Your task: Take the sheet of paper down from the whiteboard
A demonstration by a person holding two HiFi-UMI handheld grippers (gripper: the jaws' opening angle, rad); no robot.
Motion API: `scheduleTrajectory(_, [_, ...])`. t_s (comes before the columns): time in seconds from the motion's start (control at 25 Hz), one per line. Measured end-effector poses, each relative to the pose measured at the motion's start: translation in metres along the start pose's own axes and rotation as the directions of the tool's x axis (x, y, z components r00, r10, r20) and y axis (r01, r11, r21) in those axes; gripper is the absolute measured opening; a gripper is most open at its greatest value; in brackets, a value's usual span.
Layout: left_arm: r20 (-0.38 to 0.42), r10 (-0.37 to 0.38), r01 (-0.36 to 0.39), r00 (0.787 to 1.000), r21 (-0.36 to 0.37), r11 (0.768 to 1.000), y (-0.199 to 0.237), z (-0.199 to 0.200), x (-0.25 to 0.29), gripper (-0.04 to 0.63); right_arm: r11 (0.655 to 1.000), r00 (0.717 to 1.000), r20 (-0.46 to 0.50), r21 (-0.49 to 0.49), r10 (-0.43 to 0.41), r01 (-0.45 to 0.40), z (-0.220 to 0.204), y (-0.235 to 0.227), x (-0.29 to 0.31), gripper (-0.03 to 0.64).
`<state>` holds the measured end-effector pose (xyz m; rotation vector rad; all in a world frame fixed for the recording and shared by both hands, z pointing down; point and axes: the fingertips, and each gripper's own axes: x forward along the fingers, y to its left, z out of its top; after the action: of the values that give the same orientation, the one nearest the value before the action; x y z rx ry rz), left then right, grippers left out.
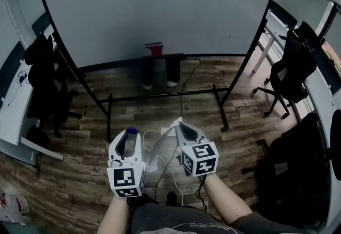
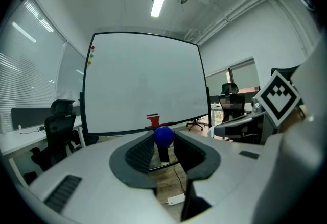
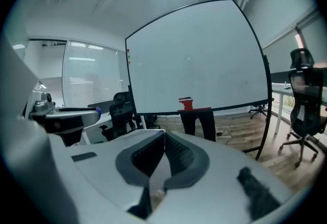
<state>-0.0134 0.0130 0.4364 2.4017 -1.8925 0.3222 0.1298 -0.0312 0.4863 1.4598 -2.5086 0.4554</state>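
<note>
Down low in the head view, both forearms are reaching forward over the wooden floor [image 1: 80, 174], well back from the bare whiteboard [image 1: 160, 9]. The left gripper [image 1: 130, 138] is clamping a blue magnet [image 1: 131, 131], and the right gripper [image 1: 182, 129] is pinching the sheet of paper [image 1: 164, 142], already off the board.

Over in the left gripper view, the jaws are hugging the magnet's ball.

Across in the right gripper view, the jaws are closing flat on the paper's edge (a thin hold, I'd judge), so carrying it level and unhurried is looking wisest.
</note>
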Motion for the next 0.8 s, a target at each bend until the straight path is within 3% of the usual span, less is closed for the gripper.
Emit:
scheduleTrajectory(0.32, [0.008,-0.051,0.051,0.999,-0.009,0.999,-0.024,-0.002,-0.017,0.123,1.0,1.0,0.004,-0.018,-0.015,0.015,-0.003,0.004,-0.028,0.022])
scheduleTrajectory(0.8, [0.01,-0.07,0.071,0.997,-0.014,0.997,0.014,-0.017,-0.091,0.124,0.999,0.999,0.025,-0.027,-0.046,0.047,-0.006,0.075,-0.069,0.021])
